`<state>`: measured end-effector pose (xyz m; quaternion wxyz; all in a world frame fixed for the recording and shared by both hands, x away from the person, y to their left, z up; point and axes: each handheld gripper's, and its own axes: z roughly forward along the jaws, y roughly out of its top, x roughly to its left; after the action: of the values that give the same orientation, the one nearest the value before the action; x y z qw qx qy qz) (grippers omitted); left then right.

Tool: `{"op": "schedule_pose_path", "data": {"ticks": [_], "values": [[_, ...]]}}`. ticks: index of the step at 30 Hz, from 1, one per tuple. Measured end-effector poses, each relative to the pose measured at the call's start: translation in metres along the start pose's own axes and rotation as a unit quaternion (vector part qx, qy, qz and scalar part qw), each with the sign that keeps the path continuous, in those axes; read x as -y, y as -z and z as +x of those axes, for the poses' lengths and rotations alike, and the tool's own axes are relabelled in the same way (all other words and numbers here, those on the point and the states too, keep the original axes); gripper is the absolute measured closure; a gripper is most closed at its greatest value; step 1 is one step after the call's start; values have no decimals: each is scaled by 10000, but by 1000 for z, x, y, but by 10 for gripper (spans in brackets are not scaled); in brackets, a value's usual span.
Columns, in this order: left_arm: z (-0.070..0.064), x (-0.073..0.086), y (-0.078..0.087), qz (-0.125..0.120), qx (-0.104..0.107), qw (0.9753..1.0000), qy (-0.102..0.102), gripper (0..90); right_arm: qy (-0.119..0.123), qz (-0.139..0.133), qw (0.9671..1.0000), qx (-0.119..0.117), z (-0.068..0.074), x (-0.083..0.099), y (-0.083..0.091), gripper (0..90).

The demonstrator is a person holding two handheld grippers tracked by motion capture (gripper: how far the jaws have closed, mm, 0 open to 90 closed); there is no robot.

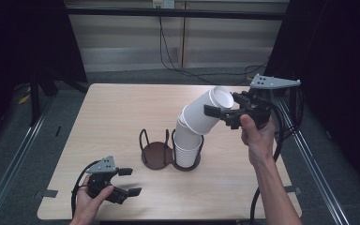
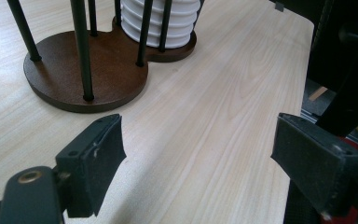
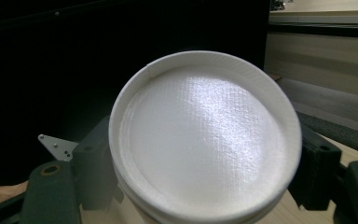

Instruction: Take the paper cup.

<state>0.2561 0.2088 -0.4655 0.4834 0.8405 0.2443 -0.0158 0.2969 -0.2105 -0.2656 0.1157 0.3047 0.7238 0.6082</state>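
Gripping the upper part of a tilted stack of white paper cups (image 1: 205,112), your right gripper (image 1: 225,112) was raised toward the worktop's (image 1: 122,112) far right corner, its jaws clamped on either side of the topmost cup, whose closed base (image 3: 205,140) faced that gripper's camera. The stack leaned up and to the right from the cups still nested in the right-hand ring of a dark two-ring cup holder (image 1: 157,154) near the middle of the worktop; the left-hand ring (image 2: 86,74) stood empty. Your left gripper (image 1: 129,182) sat low near the near left corner, jaws spread wide and grasping nothing, pointing toward the holder.
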Motion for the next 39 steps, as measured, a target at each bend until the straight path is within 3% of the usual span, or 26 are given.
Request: {"op": "schedule_pose_path", "data": {"ticks": [14,32,39], "values": [[1,-2,2,-127,-150,9998,35,159,-78,-60,9999,108,1,10,28,245],[-8,-13,-4,-304,159,9994,-90,160,-139,186,9994,238,5,32,44,246],[-15,-23,-8,-274,287,9987,-328,159,-286,285,9990,172,2,53,41,246]]}}
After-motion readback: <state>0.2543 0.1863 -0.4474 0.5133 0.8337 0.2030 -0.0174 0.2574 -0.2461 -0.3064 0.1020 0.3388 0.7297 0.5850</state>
